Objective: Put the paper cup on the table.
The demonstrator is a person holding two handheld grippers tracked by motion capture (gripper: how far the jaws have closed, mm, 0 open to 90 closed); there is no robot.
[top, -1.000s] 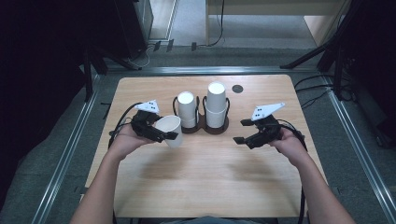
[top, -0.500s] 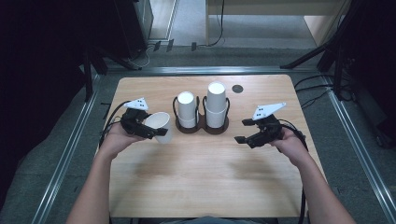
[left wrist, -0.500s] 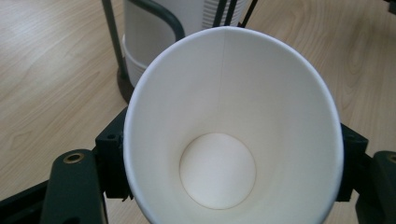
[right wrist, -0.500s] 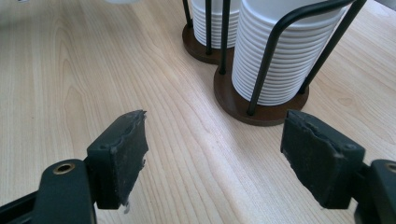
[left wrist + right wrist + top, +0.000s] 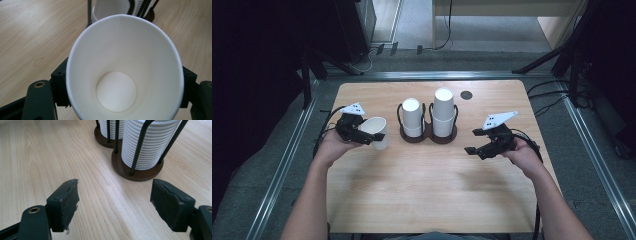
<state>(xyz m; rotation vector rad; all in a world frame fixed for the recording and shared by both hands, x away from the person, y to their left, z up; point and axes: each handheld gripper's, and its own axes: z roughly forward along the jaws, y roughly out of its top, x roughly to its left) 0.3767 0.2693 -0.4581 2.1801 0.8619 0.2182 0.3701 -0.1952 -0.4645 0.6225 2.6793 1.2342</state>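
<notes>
My left gripper (image 5: 362,134) clamps one white paper cup (image 5: 374,132), already clear of the left cup stack (image 5: 412,117) but not yet set down. My right gripper (image 5: 484,145) waits empty, jaws apart, near the holder (image 5: 428,137).

a light wooden table (image 5: 422,200) stood on grey floor (image 5: 412,60). metal rails (image 5: 277,170) flanked it. surroundings were dark.

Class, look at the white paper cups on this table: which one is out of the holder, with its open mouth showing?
The single cup clamped in the left gripper, left of the two stacks standing upside down in the holder.
</notes>
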